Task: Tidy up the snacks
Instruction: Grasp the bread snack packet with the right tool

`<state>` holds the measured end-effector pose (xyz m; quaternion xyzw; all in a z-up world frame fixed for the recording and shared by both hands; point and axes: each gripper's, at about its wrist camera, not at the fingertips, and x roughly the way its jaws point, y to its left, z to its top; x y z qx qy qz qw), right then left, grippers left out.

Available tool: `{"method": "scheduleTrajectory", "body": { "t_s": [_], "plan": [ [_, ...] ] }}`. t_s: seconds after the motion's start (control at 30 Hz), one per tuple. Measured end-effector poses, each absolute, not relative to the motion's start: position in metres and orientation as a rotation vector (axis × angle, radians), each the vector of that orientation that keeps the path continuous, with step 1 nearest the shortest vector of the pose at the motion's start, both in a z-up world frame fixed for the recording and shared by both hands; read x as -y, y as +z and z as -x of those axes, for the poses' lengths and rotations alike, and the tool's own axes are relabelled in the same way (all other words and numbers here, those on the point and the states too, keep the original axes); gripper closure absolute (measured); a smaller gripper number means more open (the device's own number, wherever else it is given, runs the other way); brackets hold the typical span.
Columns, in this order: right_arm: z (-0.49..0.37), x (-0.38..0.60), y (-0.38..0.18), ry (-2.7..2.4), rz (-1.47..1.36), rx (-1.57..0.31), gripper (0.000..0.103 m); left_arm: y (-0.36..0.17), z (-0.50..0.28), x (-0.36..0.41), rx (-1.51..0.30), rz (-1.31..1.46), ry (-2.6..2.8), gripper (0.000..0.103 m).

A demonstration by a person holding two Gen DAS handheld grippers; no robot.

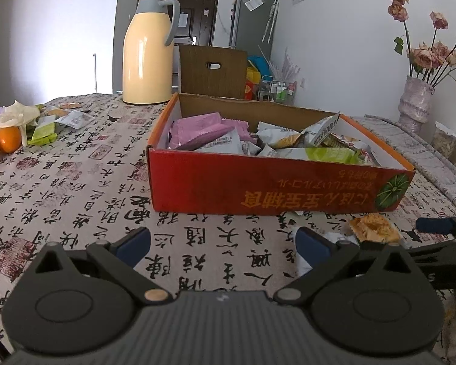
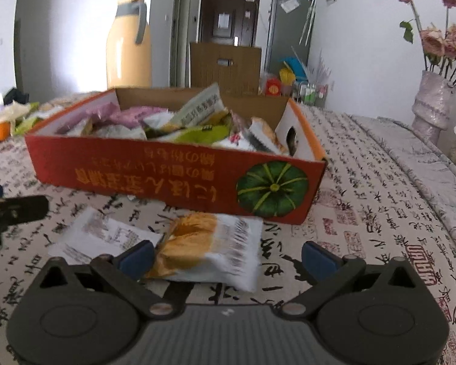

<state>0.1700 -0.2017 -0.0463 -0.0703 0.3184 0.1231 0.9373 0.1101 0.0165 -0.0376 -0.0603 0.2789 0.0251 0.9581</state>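
Note:
A red cardboard box point(image 1: 258, 188) point(image 2: 155, 170) full of snack packets stands on the table. My left gripper point(image 1: 223, 245) is open and empty, low over the tablecloth in front of the box. My right gripper point(image 2: 228, 258) is open. A snack packet with an orange cake picture point(image 2: 209, 249) lies between its fingers, beside the left pad, on the table. The same packet point(image 1: 374, 228) shows at the right in the left wrist view. A white packet point(image 2: 106, 237) lies just left of it.
A yellow thermos jug point(image 1: 147, 51) stands behind the box. Oranges point(image 1: 3, 144) and several loose snack packets point(image 1: 48, 124) lie at the far left. A vase of dried roses point(image 1: 415, 97) stands at the right. A brown carton point(image 1: 212, 71) stands beyond the table.

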Motion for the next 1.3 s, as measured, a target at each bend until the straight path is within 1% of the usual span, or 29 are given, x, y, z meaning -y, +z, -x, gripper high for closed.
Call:
{"method": "scheduleTrajectory", "body": {
  "t_s": [0.2, 0.27, 0.33, 0.37, 0.4, 0.47, 0.5, 0.57, 0.6, 0.97, 1.3],
  "plan": [
    [-0.178, 0.201, -0.052, 0.258, 0.124, -0.679, 0.000, -0.038, -0.111, -0.017, -0.569, 0.127, 0.041, 0.000],
    [-0.181, 0.203, -0.053, 0.271, 0.105, -0.686, 0.003, -0.038, -0.111, -0.017, -0.570, 0.128, 0.041, 0.000],
    [-0.181, 0.205, -0.053, 0.298, 0.078, -0.685, 0.019, -0.038, -0.111, -0.017, -0.571, 0.128, 0.042, 0.000],
    [-0.180, 0.206, -0.052, 0.305, 0.072, -0.678, 0.023, -0.038, -0.111, -0.016, -0.571, 0.128, 0.041, 0.000],
    [-0.179, 0.207, -0.051, 0.304, 0.071, -0.671, 0.033, -0.038, -0.111, -0.016, -0.572, 0.128, 0.041, 0.000],
    [-0.177, 0.208, -0.050, 0.304, 0.069, -0.662, 0.038, -0.038, -0.111, -0.016, -0.572, 0.127, 0.043, 0.000],
    [-0.177, 0.208, -0.049, 0.307, 0.065, -0.658, 0.046, -0.039, -0.111, -0.016, -0.573, 0.127, 0.044, 0.000],
    [-0.174, 0.209, -0.048, 0.309, 0.060, -0.638, 0.048, -0.039, -0.112, -0.017, -0.575, 0.127, 0.049, 0.000],
    [-0.172, 0.210, -0.046, 0.309, 0.060, -0.621, 0.051, -0.039, -0.112, -0.017, -0.577, 0.127, 0.053, 0.000],
    [-0.132, 0.237, -0.026, 0.270, 0.018, -0.469, 0.052, -0.028, -0.113, 0.001, -0.645, 0.076, 0.057, 0.000],
    [-0.130, 0.266, -0.033, 0.223, -0.055, -0.442, 0.052, -0.028, -0.142, 0.044, -0.805, 0.087, 0.015, 0.000]
  ]
}}
